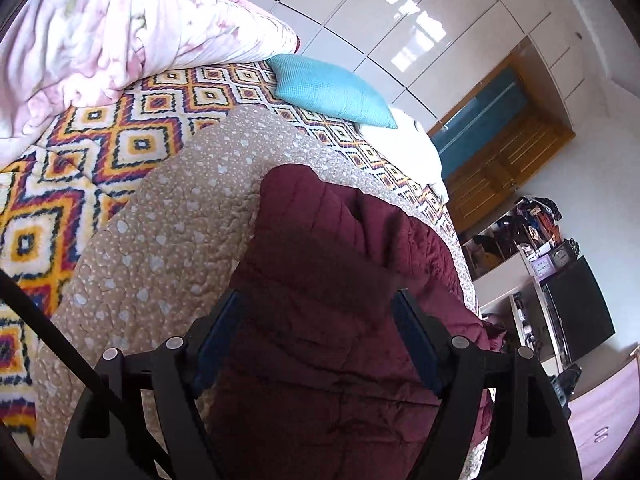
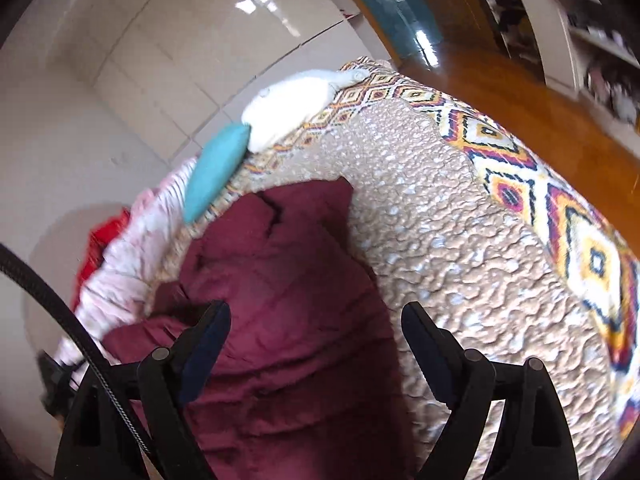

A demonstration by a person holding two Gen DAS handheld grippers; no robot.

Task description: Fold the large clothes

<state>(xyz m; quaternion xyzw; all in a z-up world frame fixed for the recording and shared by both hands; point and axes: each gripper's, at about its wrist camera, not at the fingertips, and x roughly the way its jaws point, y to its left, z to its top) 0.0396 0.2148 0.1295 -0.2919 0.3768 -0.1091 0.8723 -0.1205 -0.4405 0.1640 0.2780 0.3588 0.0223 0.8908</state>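
A maroon quilted jacket (image 1: pixel 332 280) lies on a beige heart-print quilt (image 1: pixel 168 224) on the bed. My left gripper (image 1: pixel 318 304) is open, its jaws wide apart above the jacket, holding nothing. In the right wrist view the same jacket (image 2: pixel 288 288) lies bunched on the beige quilt (image 2: pixel 460 248). My right gripper (image 2: pixel 316 316) is open above the jacket's right edge, holding nothing. This view is slightly blurred.
A patterned diamond blanket (image 1: pixel 80 168) covers the bed. A pink-white duvet (image 1: pixel 120 32), a teal cushion (image 1: pixel 332 92) and a white pillow (image 1: pixel 408 144) lie at the far side. A wardrobe wall (image 1: pixel 400 8), wooden door (image 1: pixel 504 160) and shelves (image 1: pixel 540 248) stand beyond. Wooden floor (image 2: pixel 520 92) borders the bed.
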